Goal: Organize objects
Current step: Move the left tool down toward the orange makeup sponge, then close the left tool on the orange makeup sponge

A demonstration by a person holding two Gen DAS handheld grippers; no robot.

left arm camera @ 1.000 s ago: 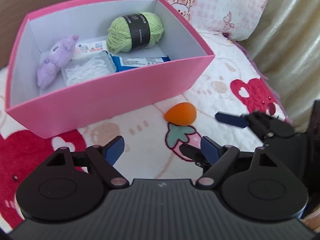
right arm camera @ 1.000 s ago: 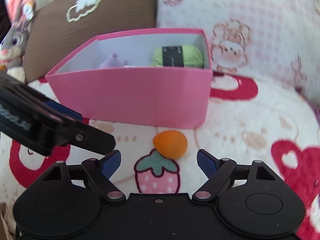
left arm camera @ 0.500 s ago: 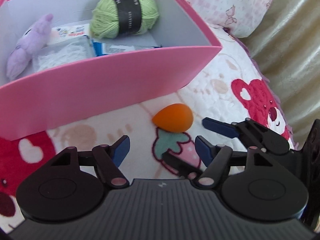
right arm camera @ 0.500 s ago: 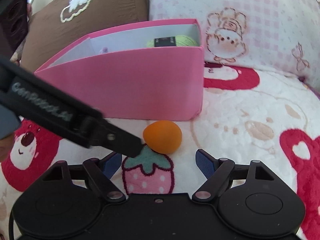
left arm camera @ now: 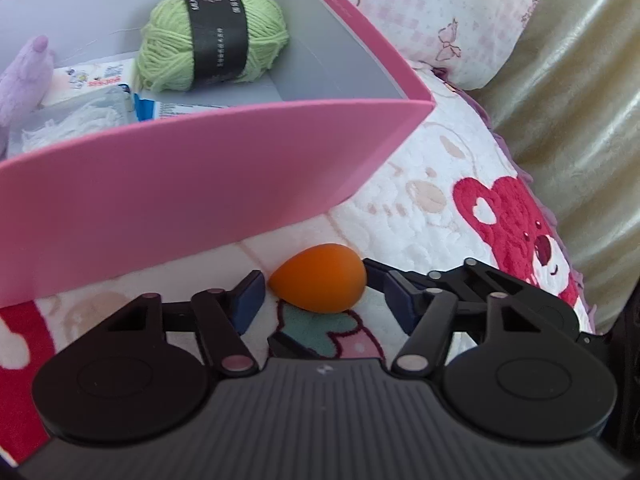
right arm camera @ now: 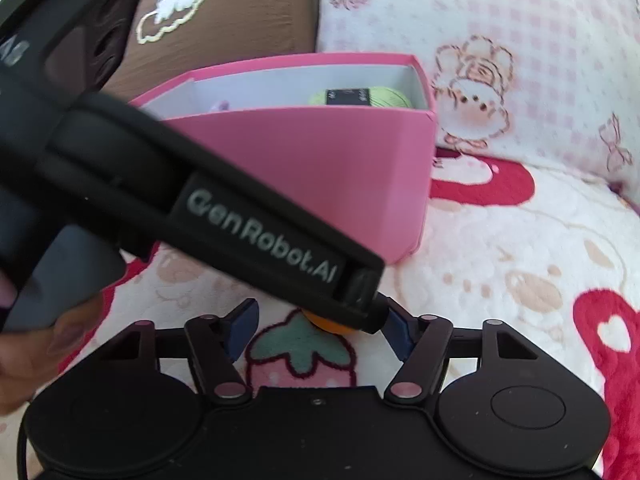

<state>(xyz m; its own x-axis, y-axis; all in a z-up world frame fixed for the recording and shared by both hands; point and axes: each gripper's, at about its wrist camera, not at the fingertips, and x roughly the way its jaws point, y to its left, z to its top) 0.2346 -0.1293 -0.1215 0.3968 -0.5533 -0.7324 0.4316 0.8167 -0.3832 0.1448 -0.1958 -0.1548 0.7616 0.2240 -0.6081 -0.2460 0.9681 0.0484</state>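
Since the earlier frames, both claws have drawn in on the orange egg-shaped sponge (left arm camera: 320,278), and their jaws have just been closing, with the sponge between them. Left claw (left arm camera: 322,300): partly open; its left pad sits just beside the narrow end of the sponge, its right pad stands a little off the rounded end, and no firm grip is visible. Right claw (right arm camera: 320,330): partly open as well; in its own view the black body of the left claw crosses in front and hides most of the sponge (right arm camera: 330,326), so only an orange sliver shows between the blue pads, and contact cannot be judged. In the left wrist view one finger of the right claw reaches the rounded end of the sponge.

Landmark: the pink box (left arm camera: 192,200), standing on a bed cover (left arm camera: 424,208) printed with red bears and a strawberry (left arm camera: 320,330). The sponge lies on the cover just in front of the box's near wall, at the top edge of the strawberry. Inside the box: a ball of green yarn (left arm camera: 212,42) with a black band at the back right, a purple plush toy (left arm camera: 24,76) at the left, and packets (left arm camera: 80,120) between them. A brown cushion (right arm camera: 224,12) and a pink checked pillow (right arm camera: 500,40) lie behind the box. A hand (right arm camera: 36,344) holds the left claw's grip.
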